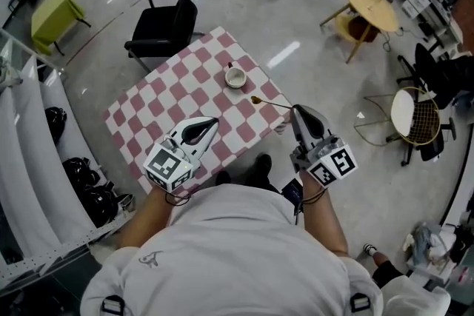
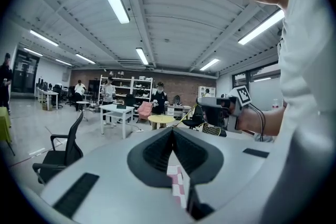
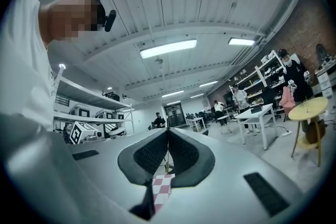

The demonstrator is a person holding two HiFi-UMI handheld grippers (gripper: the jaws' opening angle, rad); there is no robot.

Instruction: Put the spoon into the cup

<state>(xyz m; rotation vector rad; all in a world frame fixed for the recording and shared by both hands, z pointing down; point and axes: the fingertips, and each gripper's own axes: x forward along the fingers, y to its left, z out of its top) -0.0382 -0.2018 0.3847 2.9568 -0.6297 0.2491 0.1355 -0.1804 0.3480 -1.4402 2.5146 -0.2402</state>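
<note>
My right gripper has its fingers pinched tight on the handle of the spoon. The spoon points toward the cup, with its bowl end over the right edge of the checkered worktop. The cup sits upright near the far corner, apart from the spoon. My left gripper hangs over the near side of the worktop, its 2 fingers closed together on nothing.
</note>
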